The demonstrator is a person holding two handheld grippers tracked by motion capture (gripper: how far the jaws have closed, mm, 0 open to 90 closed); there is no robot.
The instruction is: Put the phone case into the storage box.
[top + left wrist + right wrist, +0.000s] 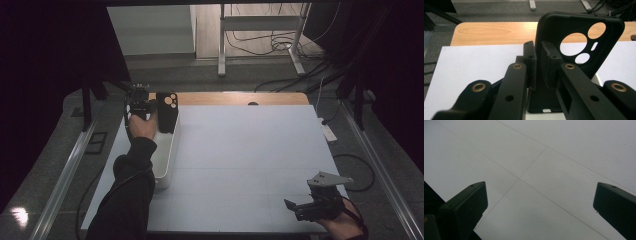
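Left gripper (537, 65) up at the table's far-left corner, jaws straddling the edge of an upright black rubbery phone case (579, 42) over a white rectangular bin (162, 160), pads barely loosened. Right gripper (540, 205) spread wide, empty.

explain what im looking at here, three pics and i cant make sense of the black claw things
A person sits at a white table holding a hand-operated gripper in each hand. The wide picture comes from a camera above the table; the other two come from cameras riding on each gripper, looking along its black jaws.

The left gripper stands at the far left of the table, its jaws close around the side wall of a black phone case with round camera holes. The case stands upright in a white bin. A narrow gap shows at one jaw, so the hold looks loose.

The right gripper rests near the front right corner, jaws wide apart over bare table, holding nothing.
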